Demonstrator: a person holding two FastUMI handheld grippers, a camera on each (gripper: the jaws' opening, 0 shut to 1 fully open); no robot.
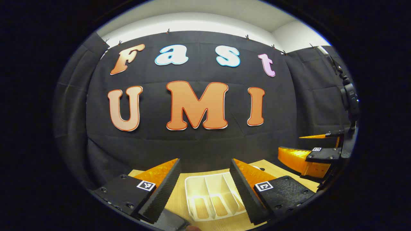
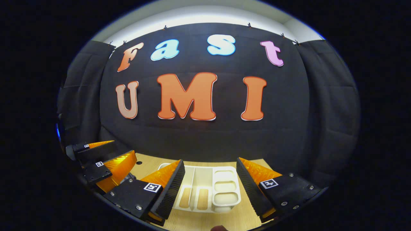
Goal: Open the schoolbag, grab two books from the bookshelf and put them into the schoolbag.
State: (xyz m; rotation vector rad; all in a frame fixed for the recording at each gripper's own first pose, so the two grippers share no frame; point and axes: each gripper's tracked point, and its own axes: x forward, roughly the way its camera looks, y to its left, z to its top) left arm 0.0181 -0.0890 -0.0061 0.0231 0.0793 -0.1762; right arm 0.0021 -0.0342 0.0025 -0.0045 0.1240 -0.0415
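A white slotted bookshelf rack (image 1: 210, 186) stands on the wooden table (image 1: 178, 205) with nothing in its slots that I can see. My left gripper (image 1: 205, 160) hovers over it, open, with the rack showing between its fingers. In the right gripper view the same rack (image 2: 193, 184) lies below my right gripper (image 2: 210, 160), which is also open and holds nothing. Each gripper sees the other beside it: the right gripper (image 1: 289, 143) off to the right, the left gripper (image 2: 124, 146) off to the left.
Black cloth walls close the booth behind the table and on both sides. A dark device on a stand (image 1: 350, 96) rises at the far right of the left gripper view. Bare wood (image 2: 147, 163) surrounds the rack.
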